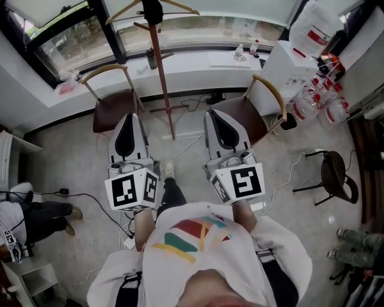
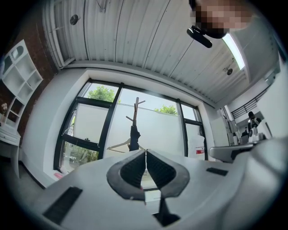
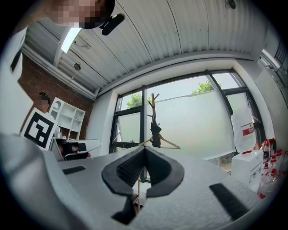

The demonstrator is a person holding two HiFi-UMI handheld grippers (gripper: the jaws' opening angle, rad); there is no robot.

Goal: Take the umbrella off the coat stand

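We see a black umbrella [image 1: 152,11], a reddish-brown coat stand [image 1: 162,78], our pale grey left gripper [image 1: 130,118] and right gripper [image 1: 214,115] with black pads and black-and-white square markers, our white sweater [image 1: 198,252] striped red, green and yellow, black window frames [image 1: 111,36]

Soft daylight pours through the window [image 2: 162,130] ahead of my fingers [image 2: 132,173], silhouetting what stands there; a ceiling strip light [image 2: 234,49] glares. Fisheye edges bend and darken.

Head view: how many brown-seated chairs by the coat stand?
2. One chair left of the coat stand, the other chair right of it. No more seem hidden.
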